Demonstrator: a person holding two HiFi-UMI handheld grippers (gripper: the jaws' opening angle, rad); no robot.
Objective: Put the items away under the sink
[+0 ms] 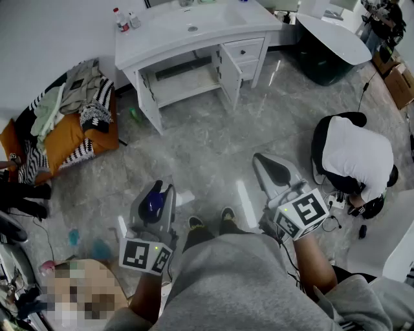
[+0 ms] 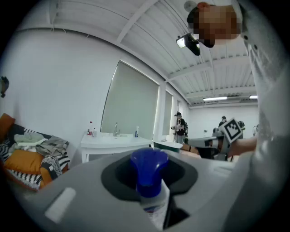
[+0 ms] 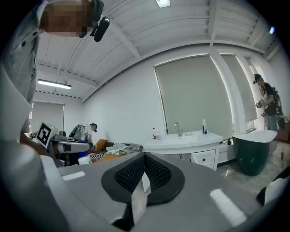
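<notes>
The white sink cabinet (image 1: 194,48) stands far ahead, its doors open onto a bare shelf underneath; it also shows small in both gripper views as the cabinet (image 2: 113,144) and the cabinet (image 3: 188,144). My left gripper (image 1: 157,191) is held low over the floor, shut on a white bottle with a blue cap (image 1: 153,203). In the left gripper view the blue-capped bottle (image 2: 149,170) stands upright between the jaws of the left gripper (image 2: 152,183). My right gripper (image 1: 266,161) is shut; in its own view the right gripper (image 3: 144,176) pinches a thin white piece (image 3: 138,197).
A person in a white top (image 1: 356,161) crouches on the floor at the right. A heap of clothes and an orange cushion (image 1: 71,116) lies at the left. A dark green tub (image 1: 326,52) stands right of the cabinet. Small bottles (image 1: 121,19) stand on the counter.
</notes>
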